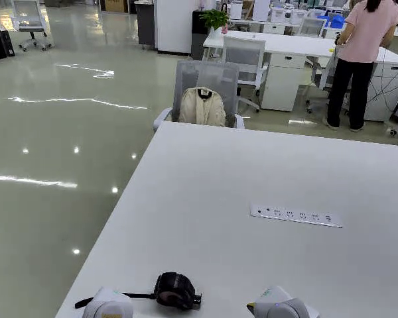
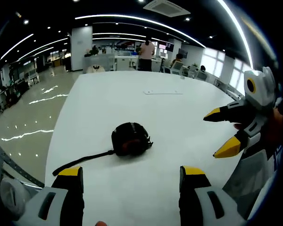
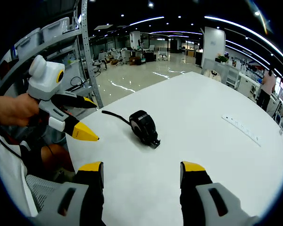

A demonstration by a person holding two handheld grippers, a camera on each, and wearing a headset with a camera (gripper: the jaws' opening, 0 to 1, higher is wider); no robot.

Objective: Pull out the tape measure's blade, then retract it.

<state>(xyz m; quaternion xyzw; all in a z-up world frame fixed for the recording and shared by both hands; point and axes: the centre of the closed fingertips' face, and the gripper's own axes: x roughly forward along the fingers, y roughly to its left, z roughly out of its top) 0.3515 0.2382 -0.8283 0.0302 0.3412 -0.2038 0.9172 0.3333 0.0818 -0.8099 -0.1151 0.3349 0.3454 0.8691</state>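
Observation:
A black tape measure (image 1: 176, 290) with a black wrist strap lies on the white table (image 1: 265, 172) near its front edge. In the left gripper view the tape measure (image 2: 130, 139) sits just ahead of my open left gripper (image 2: 130, 173), a short gap between them. My right gripper (image 3: 141, 168) is open too, with the tape measure (image 3: 144, 127) ahead and slightly left of it, blade tip facing the jaws. Each gripper appears in the other's view: the right gripper (image 2: 221, 133) and the left gripper (image 3: 82, 117), both with jaws apart. Nothing is held.
A white power strip (image 1: 296, 216) lies flat mid-table. A grey chair (image 1: 203, 93) with a cream jacket stands at the far edge. A person (image 1: 359, 53) stands at desks behind. Shiny floor lies to the left of the table edge; metal shelving (image 3: 61, 56) stands behind the left gripper.

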